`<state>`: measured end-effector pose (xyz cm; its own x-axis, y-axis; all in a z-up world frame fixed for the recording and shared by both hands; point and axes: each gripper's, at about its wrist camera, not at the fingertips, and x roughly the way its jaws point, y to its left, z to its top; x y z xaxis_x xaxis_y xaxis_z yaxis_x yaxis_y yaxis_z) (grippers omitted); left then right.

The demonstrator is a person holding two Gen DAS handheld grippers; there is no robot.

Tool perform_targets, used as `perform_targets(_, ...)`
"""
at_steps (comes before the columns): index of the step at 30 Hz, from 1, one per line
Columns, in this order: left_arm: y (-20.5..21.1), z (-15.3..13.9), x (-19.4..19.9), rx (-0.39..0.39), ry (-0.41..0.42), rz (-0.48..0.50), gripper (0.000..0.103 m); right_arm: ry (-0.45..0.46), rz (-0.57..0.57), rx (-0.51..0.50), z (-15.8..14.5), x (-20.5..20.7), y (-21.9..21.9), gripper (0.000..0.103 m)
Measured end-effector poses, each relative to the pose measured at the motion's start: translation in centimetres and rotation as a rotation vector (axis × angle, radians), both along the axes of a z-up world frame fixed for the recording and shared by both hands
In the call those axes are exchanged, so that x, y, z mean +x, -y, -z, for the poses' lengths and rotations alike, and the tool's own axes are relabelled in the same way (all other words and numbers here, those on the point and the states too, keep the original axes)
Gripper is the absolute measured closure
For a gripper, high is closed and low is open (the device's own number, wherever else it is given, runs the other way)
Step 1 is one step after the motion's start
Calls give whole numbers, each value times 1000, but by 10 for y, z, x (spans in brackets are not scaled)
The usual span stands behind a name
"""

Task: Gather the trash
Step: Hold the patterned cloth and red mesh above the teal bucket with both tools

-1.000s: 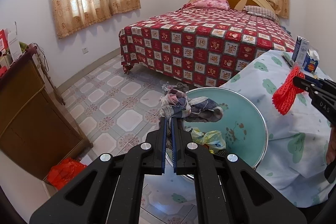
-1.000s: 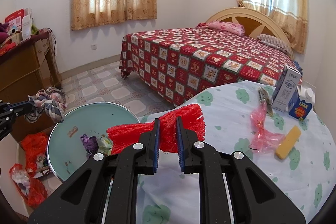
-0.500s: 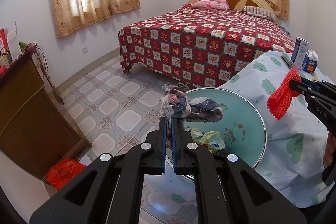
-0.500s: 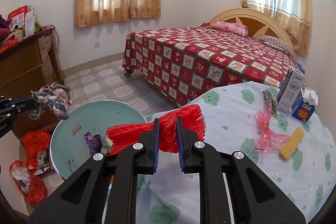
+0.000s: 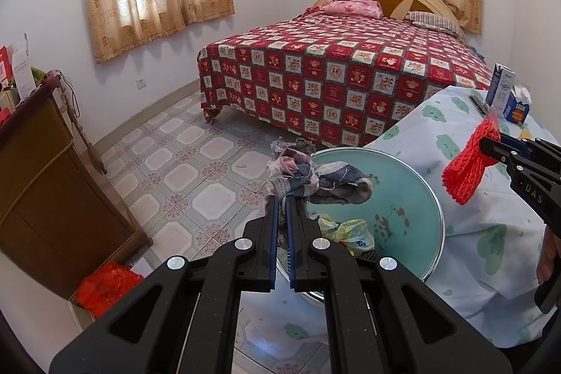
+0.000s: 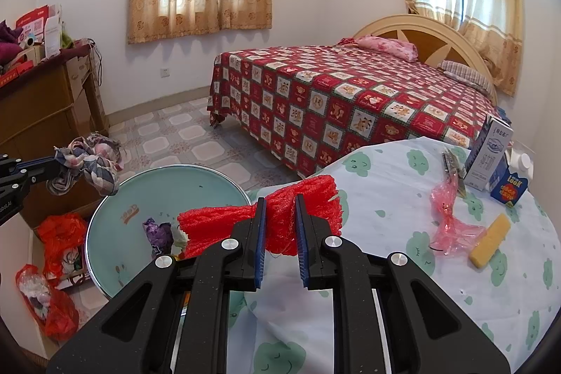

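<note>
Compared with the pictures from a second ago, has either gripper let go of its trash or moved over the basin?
No visible change. The left gripper stays shut on the rag bundle above the green basin, and the right gripper stays shut on the red foam net at the table's edge. The pink wrapper, yellow sponge and cartons lie where they were.

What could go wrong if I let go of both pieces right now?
1. The left gripper pinches the rag bundle at the basin's near rim, partly over the floor; released here, it may land on the tiles.
2. The right gripper holds the red foam net over the tablecloth edge, beside the basin rather than above it; it is light and could miss.
3. Both pieces look loosely woven and might snag on the pads.
</note>
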<state>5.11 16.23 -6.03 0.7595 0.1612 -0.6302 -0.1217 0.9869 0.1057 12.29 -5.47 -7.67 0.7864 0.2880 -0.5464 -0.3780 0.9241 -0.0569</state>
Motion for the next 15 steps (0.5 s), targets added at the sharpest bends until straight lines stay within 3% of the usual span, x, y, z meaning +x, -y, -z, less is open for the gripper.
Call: perform_targets(15,6,-1,2,-5,-1,8,98,-1,-35,-8,0,0,-6,87)
